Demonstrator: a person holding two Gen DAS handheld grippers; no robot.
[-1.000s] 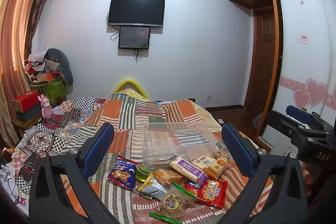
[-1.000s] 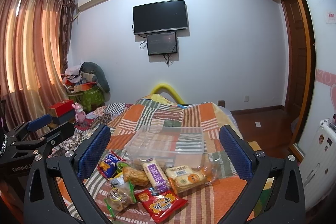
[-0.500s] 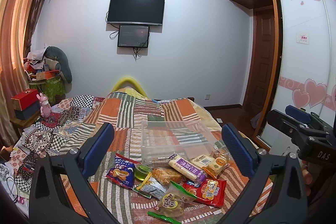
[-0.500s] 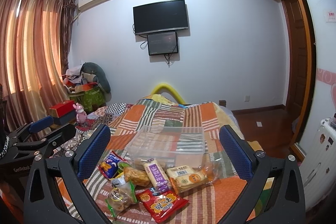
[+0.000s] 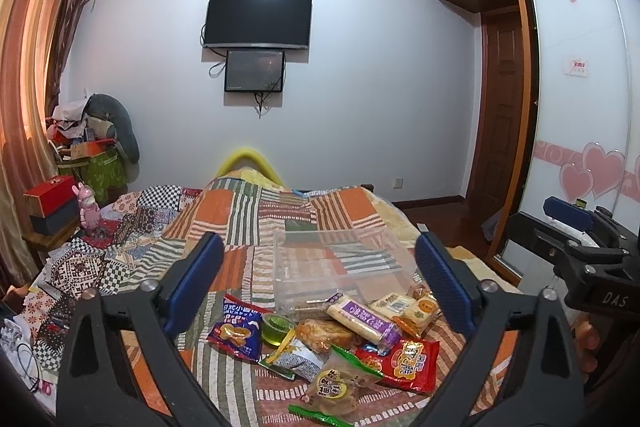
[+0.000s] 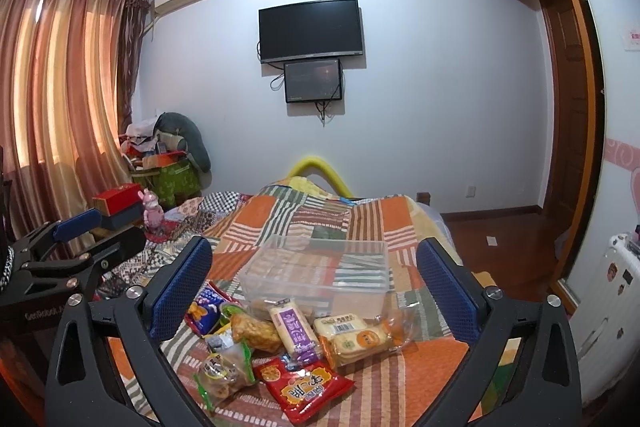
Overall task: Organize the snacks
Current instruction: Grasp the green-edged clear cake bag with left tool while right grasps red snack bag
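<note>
I hold a pair of tongs in each hand above a bed [image 5: 256, 223] covered in an orange and green patchwork quilt; my left tongs [image 5: 318, 285] and my right tongs [image 6: 314, 285] both gape wide, gripping nothing. Going left to right across the heap of snacks near the foot of the bed: a blue packet [image 5: 236, 327] lies farthest left, and its glossy film could slip between my pads if I pinch it flat. Just beside it sits a small green jelly cup [image 5: 276, 325], which I judge could roll or tip on the soft quilt. Next comes a clear bag of golden fried pieces [image 5: 324, 335], easily crushed by a hard squeeze. A purple-and-cream bar [image 5: 362, 319] leans across its neighbours, so lifting it may drag them along. In front lie a round cake in a green-edged wrapper [image 5: 340, 383] and a red packet [image 5: 408, 363]. Farthest right is a clear bag of orange biscuits [image 5: 408, 309]. Behind the heap, touching it, stands an empty clear plastic box [image 5: 340, 263]; being light, it may slide away on the bedding if I nudge its wall. My two tongs are close together and could collide.
</note>
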